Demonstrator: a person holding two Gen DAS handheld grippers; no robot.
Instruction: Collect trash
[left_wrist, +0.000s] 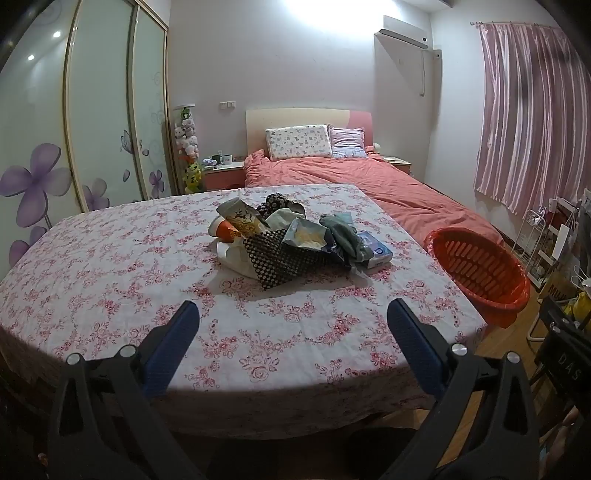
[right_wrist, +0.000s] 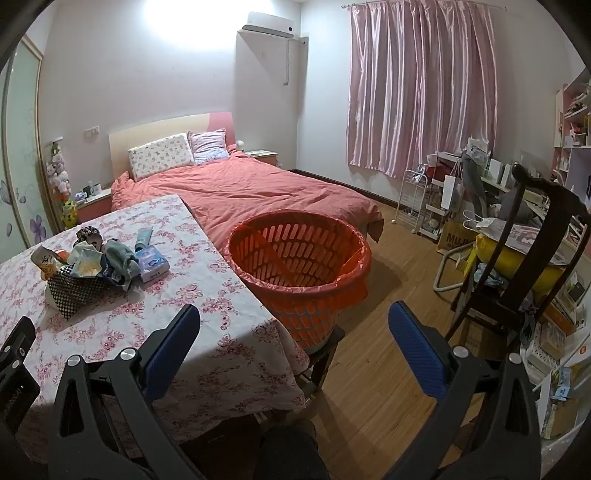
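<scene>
A heap of crumpled trash (left_wrist: 291, 240) — snack wrappers, a black-and-white checkered bag, an orange-and-white cup, greenish cloth — lies near the middle of the table (left_wrist: 129, 266), which is draped in a white cloth printed with pink flowers. A blue-and-white tissue pack (left_wrist: 375, 253) touches the heap's right edge. In the right wrist view the same heap (right_wrist: 86, 271) sits far to the left, and a pale blue tube (right_wrist: 143, 238) shows behind the tissue pack (right_wrist: 153, 265); the left wrist view does not show that tube clearly.

The orange slotted plastic basket lined with an orange bag (left_wrist: 480, 269) stands just beside the table's right edge. Only the right wrist view looks into the basket (right_wrist: 299, 266), and shows it resting on a dark wooden stool (right_wrist: 321, 360).

The left hand-held gripper (left_wrist: 293, 317) hovers over the table's near edge, its blue-padded jaws spread wide and holding nothing. The right hand-held gripper (right_wrist: 293, 321) is likewise released, its jaws framing the basket's base.

Behind lie a bed with a coral duvet (right_wrist: 251, 192) and pink striped curtains (right_wrist: 421, 85).
</scene>
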